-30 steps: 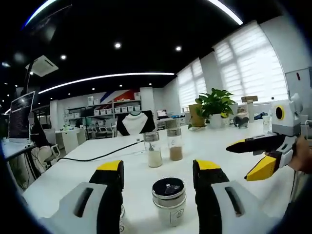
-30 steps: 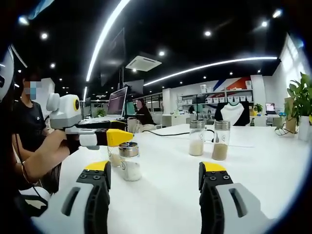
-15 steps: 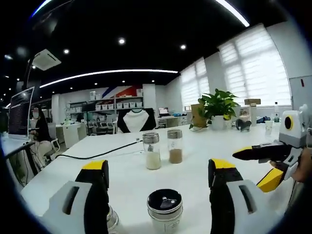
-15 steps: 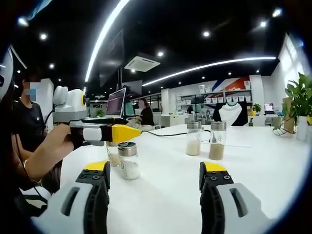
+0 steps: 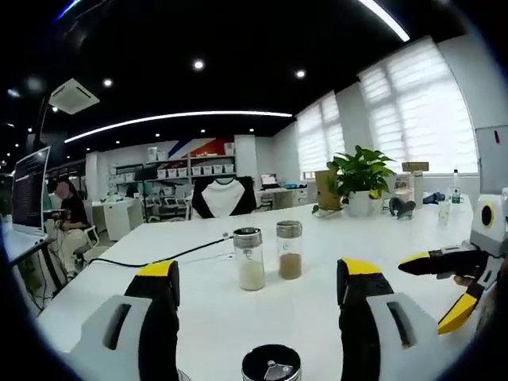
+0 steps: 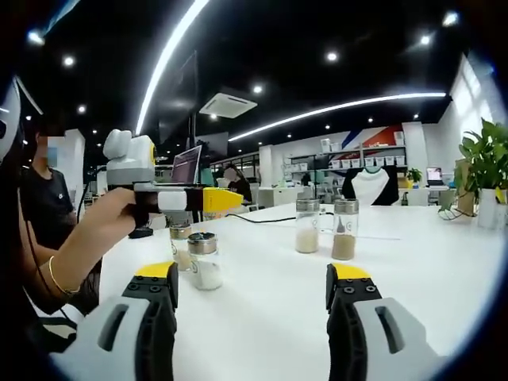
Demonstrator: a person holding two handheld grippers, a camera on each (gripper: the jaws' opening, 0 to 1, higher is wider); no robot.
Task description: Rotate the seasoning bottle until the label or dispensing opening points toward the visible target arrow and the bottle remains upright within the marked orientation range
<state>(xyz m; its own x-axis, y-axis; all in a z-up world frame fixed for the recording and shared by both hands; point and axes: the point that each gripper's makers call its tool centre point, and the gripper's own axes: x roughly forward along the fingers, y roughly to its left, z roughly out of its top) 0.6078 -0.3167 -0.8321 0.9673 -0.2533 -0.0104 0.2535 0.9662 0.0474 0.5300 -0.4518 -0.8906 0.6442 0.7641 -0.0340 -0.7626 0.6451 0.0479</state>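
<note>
The left gripper view looks low across the table (image 5: 238, 305) toward the far shelves, windows to its right. The right gripper view faces the same way from further right. Both share the paired jars (image 5: 268, 255) (image 6: 321, 229) mid-table.

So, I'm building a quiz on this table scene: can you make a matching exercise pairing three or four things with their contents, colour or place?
Things:
1. taller bottle on the left of the far pair
2. its neighbour on the right
3. near bottle
4. potted plant

Descriptions:
A. brown powder inside
B. black perforated lid, between the left gripper's jaws
C. white powder inside
D. green leaves, by the window

Pairs: 1-C, 2-A, 3-B, 4-D
</note>
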